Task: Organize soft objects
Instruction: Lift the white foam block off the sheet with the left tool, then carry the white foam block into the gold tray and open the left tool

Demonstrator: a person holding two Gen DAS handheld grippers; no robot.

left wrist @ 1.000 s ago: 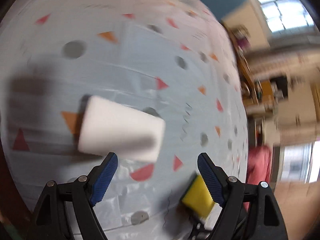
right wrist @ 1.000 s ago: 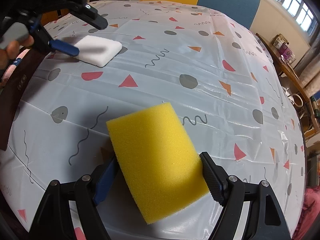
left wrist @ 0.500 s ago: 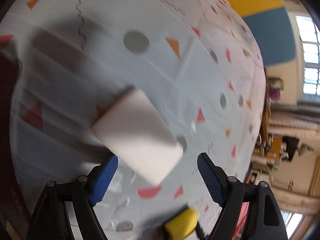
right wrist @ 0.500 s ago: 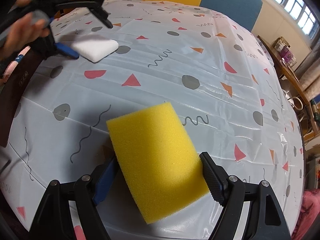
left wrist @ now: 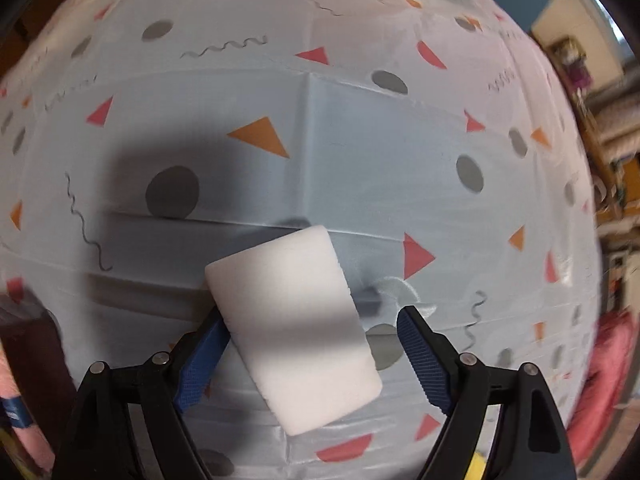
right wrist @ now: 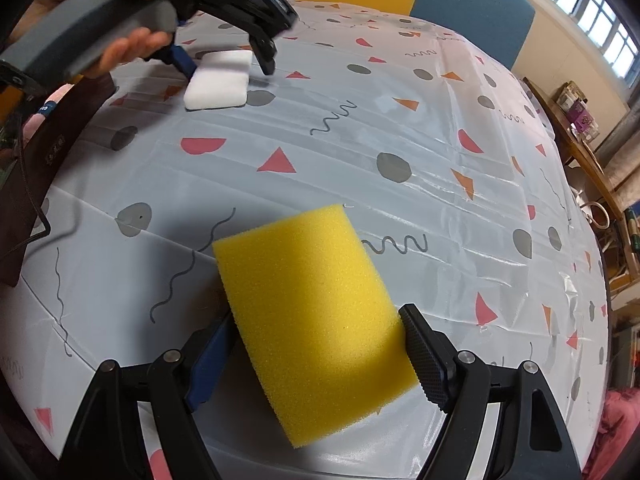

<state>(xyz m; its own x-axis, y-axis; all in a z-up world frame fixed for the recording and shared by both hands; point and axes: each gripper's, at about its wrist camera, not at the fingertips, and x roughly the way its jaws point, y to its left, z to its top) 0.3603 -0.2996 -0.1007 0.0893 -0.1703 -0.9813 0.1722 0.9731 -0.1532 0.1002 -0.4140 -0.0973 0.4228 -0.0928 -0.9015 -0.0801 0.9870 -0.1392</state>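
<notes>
**Left gripper finally lined up on the white sponge**

So in about a second the left gripper (left wrist: 310, 354) has swung round from sitting off to one side of the white sponge (left wrist: 294, 330) to straddling it, and the sponge now runs from about 12 o'clock down to 5 o'clock between the blue pads. The left pad looks tucked right against the sponge's edge, the right pad stands clear, so the jaws are apart and nothing is clamped yet. From the right wrist view that sponge sits up at 11 o'clock on the patterned tablecloth (right wrist: 400, 128), flat on the cloth.

Meanwhile the right gripper (right wrist: 316, 354) hasn't budged: the yellow sponge (right wrist: 316, 312) fills the gap, both pads touching its sides, so I'd call it gripped, sponge resting on the cloth.

My guess is closing on the white one comes next, then bringing the two sponges together
</notes>
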